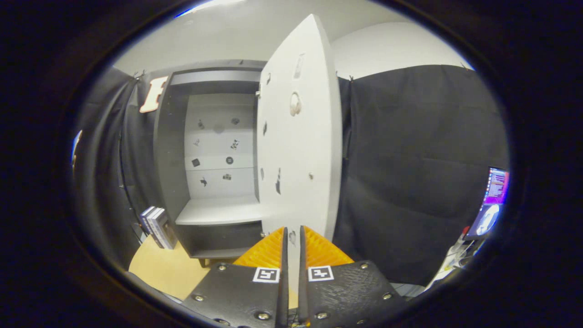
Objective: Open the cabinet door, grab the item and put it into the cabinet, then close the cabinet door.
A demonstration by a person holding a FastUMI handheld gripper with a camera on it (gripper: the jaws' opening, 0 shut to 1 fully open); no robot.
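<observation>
The grey cabinet (169, 150) stands ahead on a wooden table (166, 269), and its white door (300, 136) is swung wide open, hinged at the cabinet's right side. Small stickers dot the door and the cabinet's white back panel (218, 146). The cabinet's shelf (218, 210) is bare. A few upright books (157, 227) lean beside the cabinet's lower left corner. My gripper (292, 231) is just in front of the door's bottom part, its fingers drawn together to a thin slit with nothing gripped between them. A small knob (311, 175) sits on the door above the fingertips.
Black cloth (419, 173) hangs to the right of the door and to the left of the cabinet. A lit screen (494, 200) and some clutter stand far to the right. Bare table top lies left of the fingers, in front of the books.
</observation>
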